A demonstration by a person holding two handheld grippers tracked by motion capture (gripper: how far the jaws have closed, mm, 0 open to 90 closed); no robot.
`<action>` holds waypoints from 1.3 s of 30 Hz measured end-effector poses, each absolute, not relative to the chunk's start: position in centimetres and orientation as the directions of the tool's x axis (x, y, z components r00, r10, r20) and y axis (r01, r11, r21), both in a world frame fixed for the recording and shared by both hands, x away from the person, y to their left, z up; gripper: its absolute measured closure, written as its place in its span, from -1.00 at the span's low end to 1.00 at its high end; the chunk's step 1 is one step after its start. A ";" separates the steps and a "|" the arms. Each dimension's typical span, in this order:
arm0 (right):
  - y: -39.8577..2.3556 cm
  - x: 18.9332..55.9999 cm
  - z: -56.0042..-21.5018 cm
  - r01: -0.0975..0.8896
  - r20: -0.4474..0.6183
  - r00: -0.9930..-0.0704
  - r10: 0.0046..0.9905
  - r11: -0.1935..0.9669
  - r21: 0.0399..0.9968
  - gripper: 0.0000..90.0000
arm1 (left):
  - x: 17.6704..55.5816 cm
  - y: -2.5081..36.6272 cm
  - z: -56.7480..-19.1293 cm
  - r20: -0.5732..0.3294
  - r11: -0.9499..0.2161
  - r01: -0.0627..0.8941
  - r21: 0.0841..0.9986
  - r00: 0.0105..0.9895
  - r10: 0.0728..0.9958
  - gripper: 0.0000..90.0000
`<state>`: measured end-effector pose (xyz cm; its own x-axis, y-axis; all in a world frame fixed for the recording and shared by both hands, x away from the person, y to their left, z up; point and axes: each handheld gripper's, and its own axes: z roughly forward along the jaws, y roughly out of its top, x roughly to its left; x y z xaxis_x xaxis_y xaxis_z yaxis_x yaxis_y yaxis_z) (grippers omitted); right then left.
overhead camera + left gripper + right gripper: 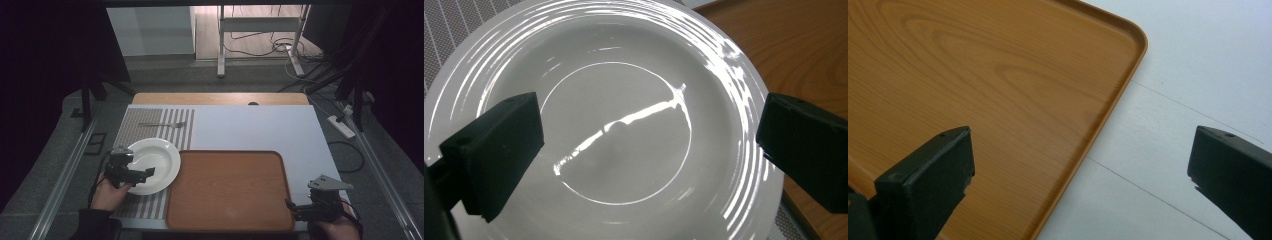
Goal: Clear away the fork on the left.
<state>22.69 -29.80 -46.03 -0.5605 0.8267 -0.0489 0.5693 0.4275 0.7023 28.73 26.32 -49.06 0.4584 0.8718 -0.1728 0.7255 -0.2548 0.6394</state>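
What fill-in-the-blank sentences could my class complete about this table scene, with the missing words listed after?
1. The left gripper hovers with jaws spread over the white ____.
2. The spoon lies on the ____ placemat.
3. The wooden tray holds ____ objects.
4. The right gripper, jaws spread, sits near the tray's ____ edge.

Missing words: plate; striped; no; right

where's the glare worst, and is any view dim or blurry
Left gripper view: bright streaks of glare cross the white plate, strongest along its ridged rim and centre. High view: dim overall, dark surroundings, plate and spoon soft. Right gripper view: evenly lit wooden tray, no glare.
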 end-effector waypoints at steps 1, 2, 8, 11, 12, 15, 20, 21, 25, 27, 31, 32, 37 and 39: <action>-29.8 22.7 -46.0 0.569 -0.049 -0.561 0.827 0.428 0.702 -1.00 | 28.9 26.3 -49.1 -0.174 -0.254 0.726 0.639 0.458 0.872 -1.00; -29.8 22.7 -46.0 0.569 -0.049 -0.561 0.827 0.428 0.702 -1.00 | 29.1 26.4 -49.1 -0.174 -0.254 0.725 0.640 0.458 0.871 -1.00; -29.8 22.7 -46.0 0.569 -0.048 -0.561 0.826 0.428 0.702 -1.00 | 30.5 26.6 -49.2 -0.184 -0.245 0.727 0.641 0.456 0.871 -1.00; -29.8 22.7 -46.0 0.569 -0.046 -0.563 0.825 0.427 0.703 -1.00 | 31.3 26.7 -49.2 -0.187 -0.241 0.728 0.642 0.454 0.871 -1.00; -29.8 22.7 -46.0 0.569 -0.046 -0.563 0.825 0.427 0.703 -1.00 | 31.3 26.7 -49.2 -0.187 -0.241 0.728 0.642 0.454 0.871 -1.00; -29.8 22.7 -46.0 0.569 -0.042 -0.563 0.825 0.424 0.704 -1.00 | 31.9 26.7 -49.3 -0.192 -0.236 0.729 0.642 0.452 0.871 -1.00; -29.9 22.7 -46.0 0.570 -0.041 -0.562 0.826 0.423 0.704 -1.00 | 33.0 26.7 -49.3 -0.187 -0.238 0.728 0.643 0.450 0.873 -1.00; -29.9 22.7 -46.0 0.570 -0.040 -0.562 0.826 0.422 0.705 -1.00 | 33.3 26.7 -49.3 -0.185 -0.238 0.727 0.644 0.450 0.874 -1.00; -29.9 22.7 -46.0 0.571 -0.040 -0.563 0.826 0.423 0.704 -1.00 | 34.3 26.8 -49.4 -0.189 -0.232 0.728 0.645 0.446 0.875 -1.00; -29.8 22.7 -46.1 0.571 -0.042 -0.562 0.826 0.424 0.703 -1.00 | 34.5 26.8 -49.4 -0.192 -0.231 0.729 0.645 0.447 0.874 -1.00; -29.8 22.7 -46.1 0.572 -0.042 -0.564 0.825 0.426 0.701 -1.00 | 35.4 26.7 -49.5 -0.196 -0.236 0.734 0.637 0.449 0.872 -1.00; -29.8 22.7 -46.1 0.572 -0.042 -0.564 0.825 0.426 0.701 -1.00 | 35.6 26.7 -49.5 -0.196 -0.236 0.735 0.636 0.449 0.872 -1.00; -29.8 22.8 -46.1 0.572 -0.040 -0.565 0.824 0.426 0.701 -1.00 | 36.7 26.9 -49.4 -0.196 -0.229 0.732 0.642 0.446 0.873 -1.00; -29.8 22.8 -46.1 0.572 -0.040 -0.566 0.823 0.428 0.700 -1.00 | 37.2 27.0 -49.4 -0.200 -0.223 0.733 0.642 0.442 0.875 -1.00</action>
<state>22.78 -29.83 -46.08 -0.5662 0.8233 -0.0404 0.5718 0.4276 0.7001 37.23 26.99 -49.35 0.4418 0.8745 -0.2000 0.7331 -0.2234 0.6424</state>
